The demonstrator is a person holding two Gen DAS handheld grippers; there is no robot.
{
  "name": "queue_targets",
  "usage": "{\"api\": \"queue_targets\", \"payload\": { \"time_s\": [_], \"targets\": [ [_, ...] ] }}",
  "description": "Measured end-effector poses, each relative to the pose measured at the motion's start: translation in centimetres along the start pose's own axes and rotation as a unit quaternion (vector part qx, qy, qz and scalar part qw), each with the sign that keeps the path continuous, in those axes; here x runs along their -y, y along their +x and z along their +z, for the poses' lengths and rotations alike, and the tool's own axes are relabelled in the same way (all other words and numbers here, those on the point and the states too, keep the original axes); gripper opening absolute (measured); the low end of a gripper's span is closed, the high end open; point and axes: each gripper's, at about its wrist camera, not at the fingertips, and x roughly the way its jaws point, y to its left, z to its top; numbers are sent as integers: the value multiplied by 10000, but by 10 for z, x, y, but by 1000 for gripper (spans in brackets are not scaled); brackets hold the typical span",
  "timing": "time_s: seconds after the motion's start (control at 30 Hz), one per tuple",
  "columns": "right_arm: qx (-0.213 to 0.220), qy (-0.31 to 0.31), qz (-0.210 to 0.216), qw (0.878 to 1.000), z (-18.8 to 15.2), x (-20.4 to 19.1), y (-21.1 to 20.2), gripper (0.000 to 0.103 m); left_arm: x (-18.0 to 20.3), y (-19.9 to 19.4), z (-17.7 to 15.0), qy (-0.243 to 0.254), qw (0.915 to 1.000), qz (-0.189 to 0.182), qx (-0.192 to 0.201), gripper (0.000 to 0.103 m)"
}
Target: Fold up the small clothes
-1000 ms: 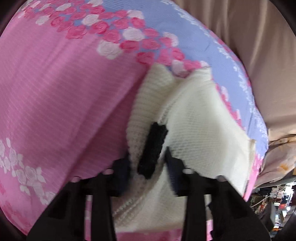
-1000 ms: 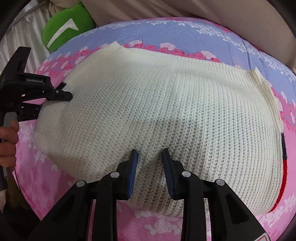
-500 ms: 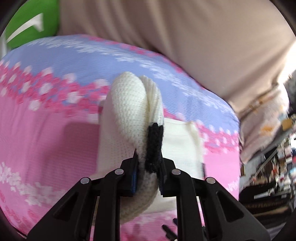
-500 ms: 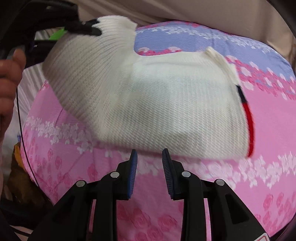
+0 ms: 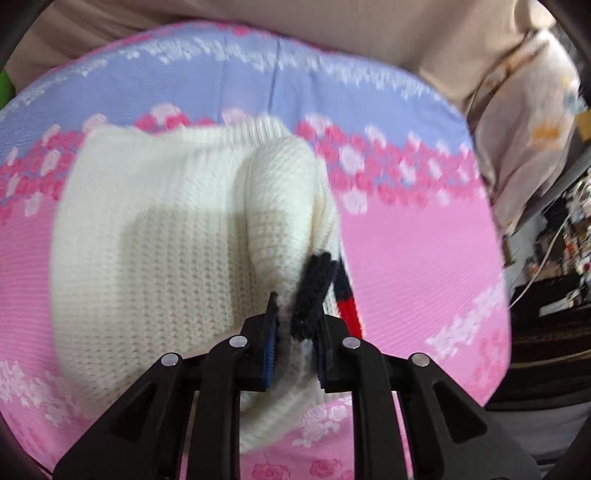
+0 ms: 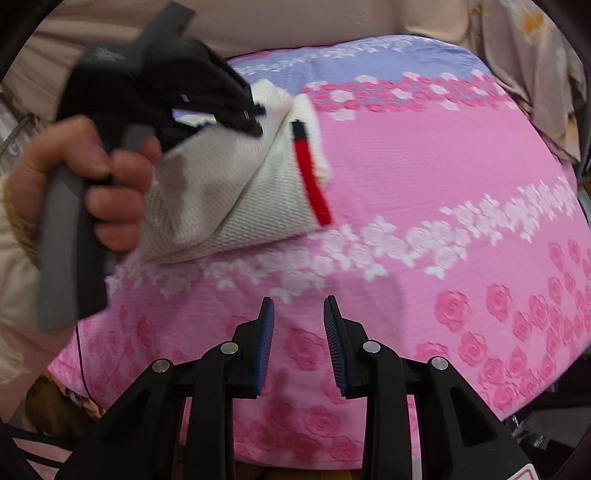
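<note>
**Left claw pinching the sweater's dark edge over the folded knit**

At the far left of the right wrist view, the person's left hand [image 6: 85, 181] is gripping the grey handle of the left gripper [image 5: 295, 332], whose black body is reaching across the cream sweater [image 5: 177, 236]. In the left wrist view that claw is pinching the sweater at its dark navy trim [image 5: 312, 291]; white knit and the navy edge are sitting squeezed between the two blue pads, and a rounded bulge of fabric is rising just ahead of them. The rest of the sweater is lying on the pink and lavender floral bedspread [image 5: 424, 258], doubled over itself, with the lifted part hanging above the flat layer. A red and navy stripe [image 6: 312, 184] is running along the sweater's right edge, facing the bare pink cover.

Further right and nearer the camera, the right gripper [image 6: 298, 343] is hovering over the rose-patterned part of the bedspread [image 6: 443, 229], its fingers spread with nothing between them, well apart from the sweater. A beige fabric [image 6: 332, 22] is filling the background beyond the bed.
</note>
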Motion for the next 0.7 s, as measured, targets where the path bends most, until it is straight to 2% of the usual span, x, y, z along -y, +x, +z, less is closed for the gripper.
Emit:
{"api": "queue_targets", "payload": {
  "time_s": [0.1,0.17,0.2,0.23,0.3,0.33,0.4,0.47,0.53,0.6,0.7],
  "targets": [
    [43,50,-31,10000,4,14,-6,29,10,-8,-7,42,9997,120,191,30],
    [147,48,44,9999,14,20,-12,30,7,-37,-9,-70,9992,-172,346,33],
    [206,42,102,9997,20,21,-14,31,-1,-57,-11,-151,9984,-230,502,42],
    [280,11,189,9994,29,21,-17,34,-6,-70,-13,-197,9977,-198,624,49],
    [385,-99,357,9986,43,15,-19,38,-25,-97,-21,-327,9955,11,886,54],
    [414,-188,465,9979,53,11,-17,41,-41,-108,-26,-415,9942,238,963,54],
    [418,-320,636,9966,66,0,-10,46,-76,-115,-41,-645,9921,631,871,54],
    [307,-403,825,9953,80,-11,5,51,-102,-110,-57,-942,9899,808,688,54],
    [51,-387,1050,9937,90,-22,21,52,-127,-101,-78,-1359,9861,838,453,54],
    [-148,-375,1287,9909,97,-34,34,52,-137,-94,-92,-1569,9833,856,347,54],
    [-299,-517,1423,9880,101,-51,45,55,-144,-84,-104,-1694,9805,965,240,54]
  ]
}}
